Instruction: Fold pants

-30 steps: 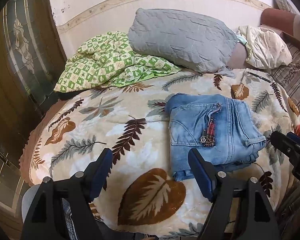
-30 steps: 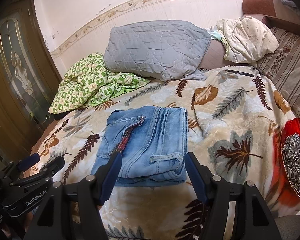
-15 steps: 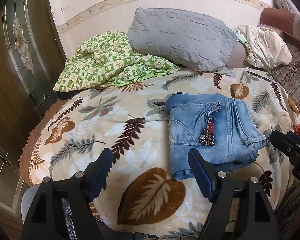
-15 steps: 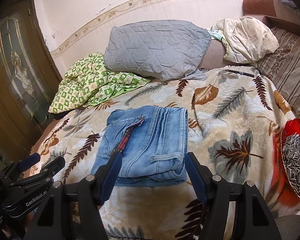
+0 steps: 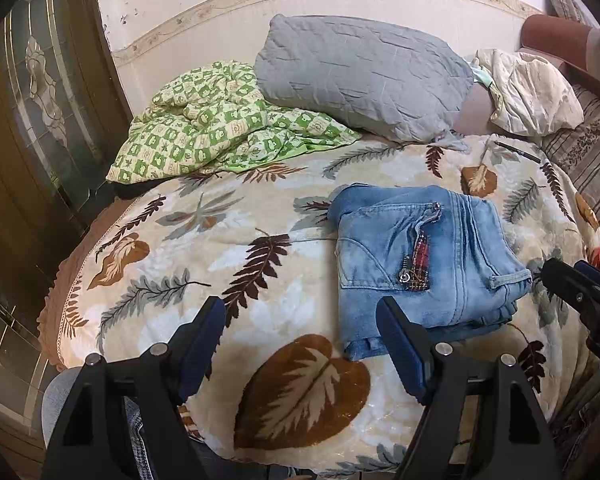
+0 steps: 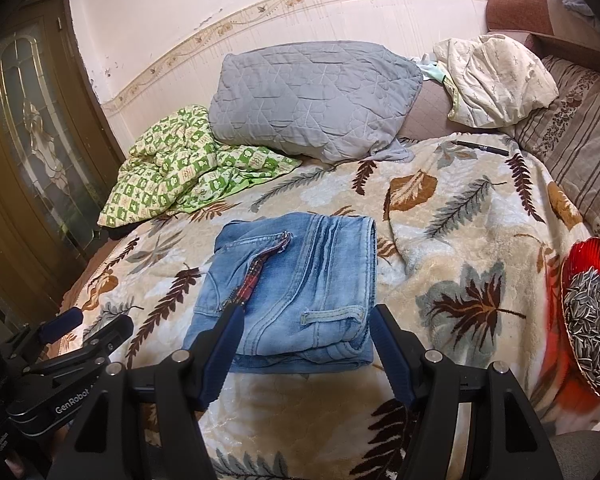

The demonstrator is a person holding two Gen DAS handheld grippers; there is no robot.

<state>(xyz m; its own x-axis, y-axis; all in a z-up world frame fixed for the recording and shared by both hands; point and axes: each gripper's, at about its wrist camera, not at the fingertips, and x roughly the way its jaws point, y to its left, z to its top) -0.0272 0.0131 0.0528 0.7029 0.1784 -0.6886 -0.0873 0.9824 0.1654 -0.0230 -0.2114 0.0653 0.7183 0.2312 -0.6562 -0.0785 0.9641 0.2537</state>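
Blanket [image 6: 452,240], leaf-printed, is covering the whole bed and serving as landmark. Pants [image 6: 300,292], blue denim, are lying near the blanket's middle, folded into a compact stacked rectangle with fly and belt loop facing up; folding is looking finished, with at most a squaring of the ragged near edges remaining. Left gripper [image 5: 300,344] is hovering over the blanket's near edge, jaws wide, holding nothing. Right gripper [image 6: 306,344] is hovering likewise, jaws wide and empty, just short of the pants.

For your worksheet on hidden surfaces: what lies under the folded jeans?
The folded jeans rest on the leaf-print blanket, which shows all around them. The patch directly beneath, and the jeans' inner layers, are covered.
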